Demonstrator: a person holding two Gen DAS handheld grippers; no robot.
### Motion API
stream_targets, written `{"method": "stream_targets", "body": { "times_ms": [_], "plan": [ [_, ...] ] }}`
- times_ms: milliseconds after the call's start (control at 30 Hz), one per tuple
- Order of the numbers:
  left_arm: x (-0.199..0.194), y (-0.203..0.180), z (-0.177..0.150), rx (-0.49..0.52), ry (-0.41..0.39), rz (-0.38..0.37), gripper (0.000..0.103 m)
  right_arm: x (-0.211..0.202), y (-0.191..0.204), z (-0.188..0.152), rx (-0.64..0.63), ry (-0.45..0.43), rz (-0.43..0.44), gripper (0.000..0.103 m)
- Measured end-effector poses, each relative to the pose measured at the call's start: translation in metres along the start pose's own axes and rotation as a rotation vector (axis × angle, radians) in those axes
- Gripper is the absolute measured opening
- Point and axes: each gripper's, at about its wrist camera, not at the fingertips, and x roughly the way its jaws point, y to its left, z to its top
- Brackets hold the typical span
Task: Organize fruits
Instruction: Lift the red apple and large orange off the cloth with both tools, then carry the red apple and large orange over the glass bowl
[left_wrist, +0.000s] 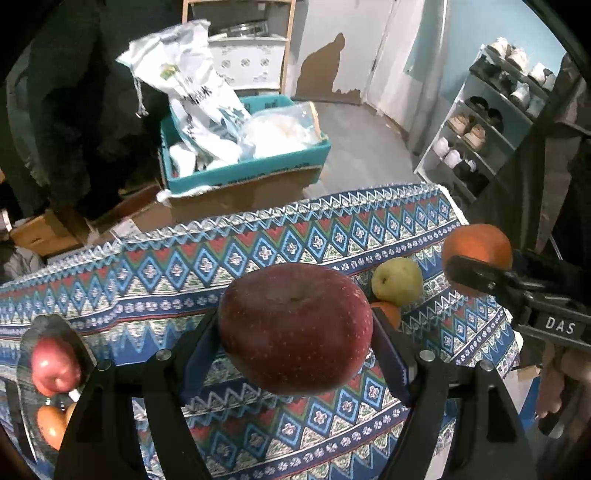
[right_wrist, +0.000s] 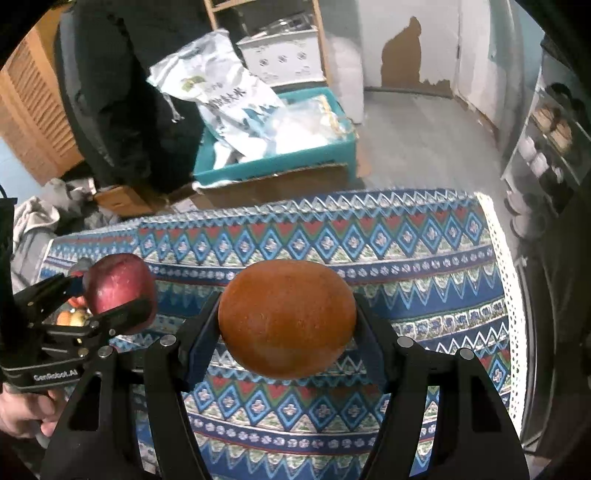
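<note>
The left gripper (left_wrist: 295, 328) has its jaws pinching a red apple (left_wrist: 295, 328), held above the patterned surface (left_wrist: 147, 280). The right gripper (right_wrist: 287, 319) pinches an orange (right_wrist: 287, 319) in the same way. A green pear (left_wrist: 397, 281) lies near the right edge of the surface, touching another orange fruit (left_wrist: 388, 312).

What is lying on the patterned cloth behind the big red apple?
Behind the red apple, a yellow-green pear lies on the cloth. Beside it, an orange fruit shows only partly; the apple and the fingers cover the rest.
</note>
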Motion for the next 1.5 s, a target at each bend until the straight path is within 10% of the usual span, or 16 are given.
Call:
{"method": "stream_targets", "body": {
  "times_ms": [1500],
  "plan": [
    [-0.123,0.161,-0.056,-0.245,-0.129,0.116,0.079,0.017,0.216,0.031,-0.300,0.003,0.208,0.068]
  ]
}}
